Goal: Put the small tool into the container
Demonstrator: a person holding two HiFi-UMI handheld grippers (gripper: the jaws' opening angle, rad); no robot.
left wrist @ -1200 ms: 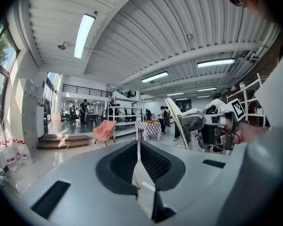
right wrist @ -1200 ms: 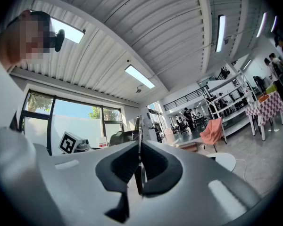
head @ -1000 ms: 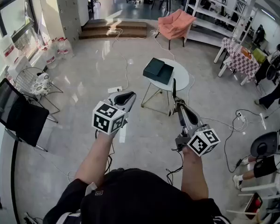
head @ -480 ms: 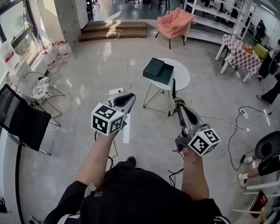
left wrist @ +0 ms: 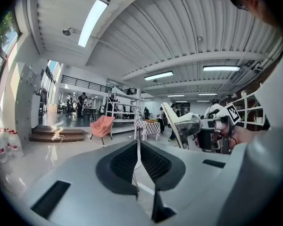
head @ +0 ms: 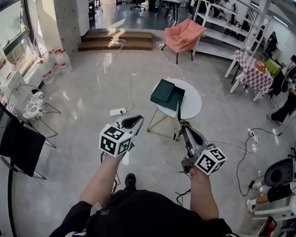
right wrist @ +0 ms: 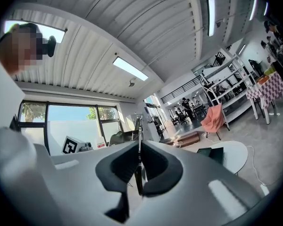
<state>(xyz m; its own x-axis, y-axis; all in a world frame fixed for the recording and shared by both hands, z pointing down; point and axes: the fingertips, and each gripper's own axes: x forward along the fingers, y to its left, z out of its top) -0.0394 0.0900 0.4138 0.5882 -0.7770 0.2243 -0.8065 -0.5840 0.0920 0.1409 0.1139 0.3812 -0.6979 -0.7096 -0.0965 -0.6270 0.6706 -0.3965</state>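
Right gripper (head: 181, 128) is clamped on a thin dark stick-like small tool (head: 178, 115), left gripper (left wrist: 138, 149) is pinched together empty, and honestly that skinny tool could slip or twist loose before reaching the dark green box container (head: 166, 95).

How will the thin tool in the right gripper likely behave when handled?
The thin tool stands straight out past the right gripper with no sag, so it is likely stiff and light. Its slim profile offers little to grip, so it may pivot or slip if bumped.
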